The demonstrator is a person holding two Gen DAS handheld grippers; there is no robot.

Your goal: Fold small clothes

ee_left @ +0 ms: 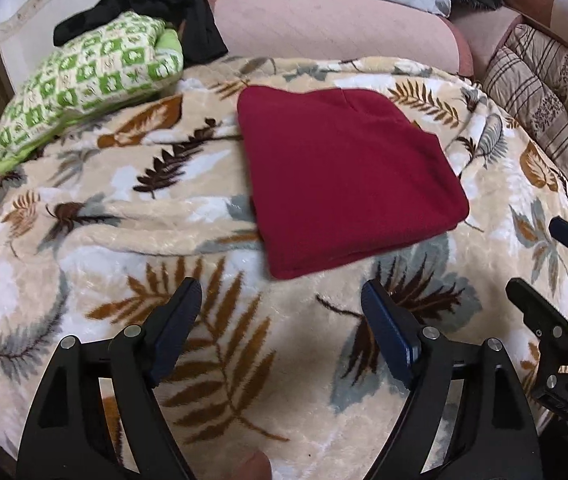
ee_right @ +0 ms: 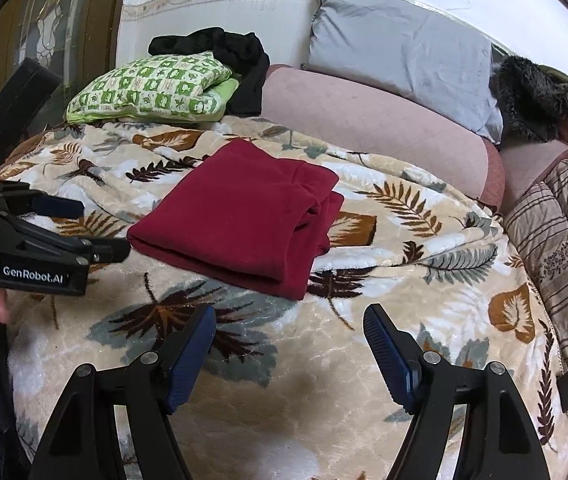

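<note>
Reading "GenRobot.AI" in white on its side, the left claw (ee_right: 104,232) stands spread and empty beside the folded red garment (ee_right: 240,212); the right claw (ee_right: 290,330) likewise spread, empty

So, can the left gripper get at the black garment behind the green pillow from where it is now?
Probably not directly: the left gripper is open and empty, but the green pillow lies before the black garment, far across the leaf-print blanket.
</note>
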